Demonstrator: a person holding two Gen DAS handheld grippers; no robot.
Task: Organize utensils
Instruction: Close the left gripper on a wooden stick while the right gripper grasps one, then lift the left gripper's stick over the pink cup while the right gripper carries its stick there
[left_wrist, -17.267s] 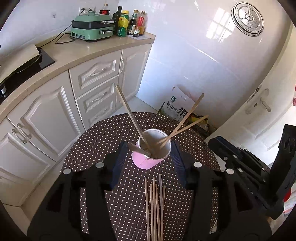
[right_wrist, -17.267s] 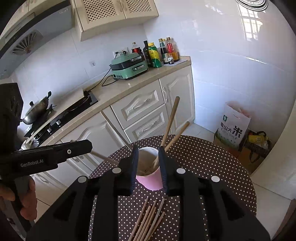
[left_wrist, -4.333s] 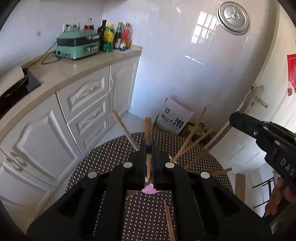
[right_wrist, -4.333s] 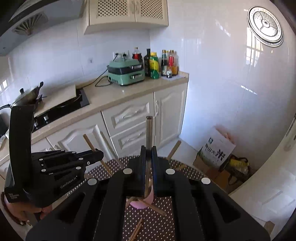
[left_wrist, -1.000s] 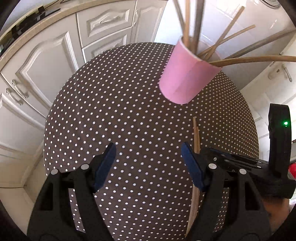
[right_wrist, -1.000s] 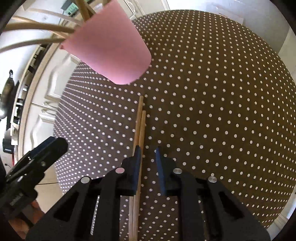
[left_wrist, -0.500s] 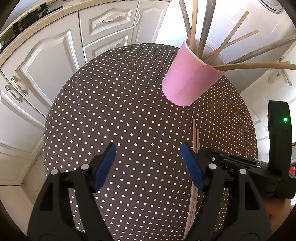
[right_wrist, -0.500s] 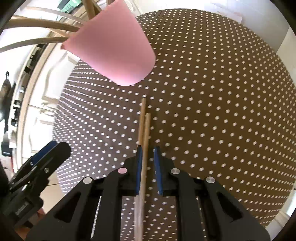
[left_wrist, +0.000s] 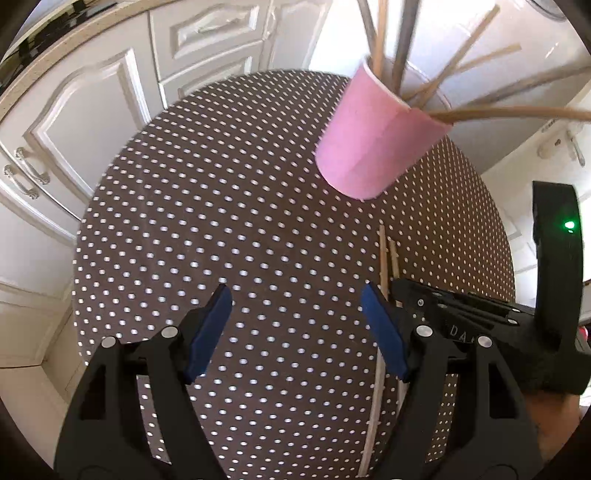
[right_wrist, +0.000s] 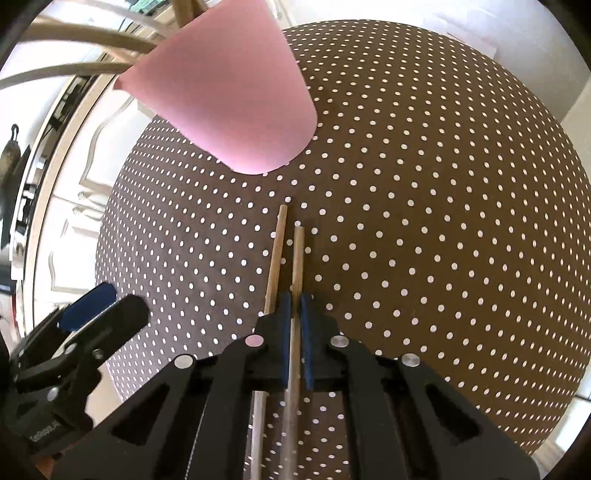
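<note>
table: round tabletop under brown white-dotted cloth | cabinets: cream panelled cabinet doors with metal handles beyond the tabletop's far-left edge, beige countertop edge above | wall: glossy white tiles past the far edge | door: white door with lever handle, right | light: bright daylight

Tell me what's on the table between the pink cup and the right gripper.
Only bare dotted tablecloth and the tips of two chopsticks, seen in the right wrist view between the pink cup and the right gripper.
</note>
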